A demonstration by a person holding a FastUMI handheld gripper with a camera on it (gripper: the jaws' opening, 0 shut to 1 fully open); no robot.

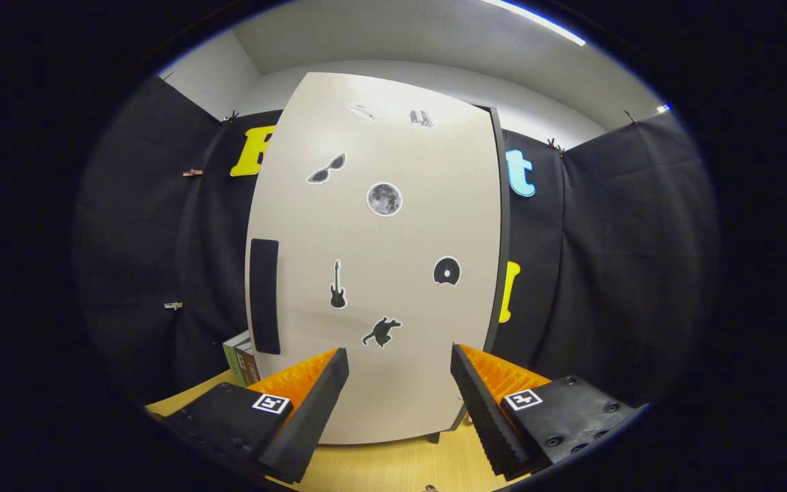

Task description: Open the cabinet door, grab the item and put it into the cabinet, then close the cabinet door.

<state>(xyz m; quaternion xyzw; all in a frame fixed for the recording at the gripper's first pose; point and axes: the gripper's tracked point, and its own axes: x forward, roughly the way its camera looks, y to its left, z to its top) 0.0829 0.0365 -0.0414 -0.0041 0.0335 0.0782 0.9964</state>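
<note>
A tall pale cabinet [380, 260] stands straight ahead on the wooden table, its door shut and covered with several small stickers. A long dark handle [264, 295] runs vertically near the door's left edge. My gripper [399, 362] is open, its two fingers spread wide in front of the door's lower part, with nothing between them. The fingers stand a short way off the door. A book or box [242, 359] stands upright beside the cabinet's lower left corner, partly hidden behind my left finger.
The wooden table top [393, 468] shows below the fingers and at the left. Black cloth walls close in behind and on both sides of the cabinet. A dark cabinet foot [434, 437] rests on the table.
</note>
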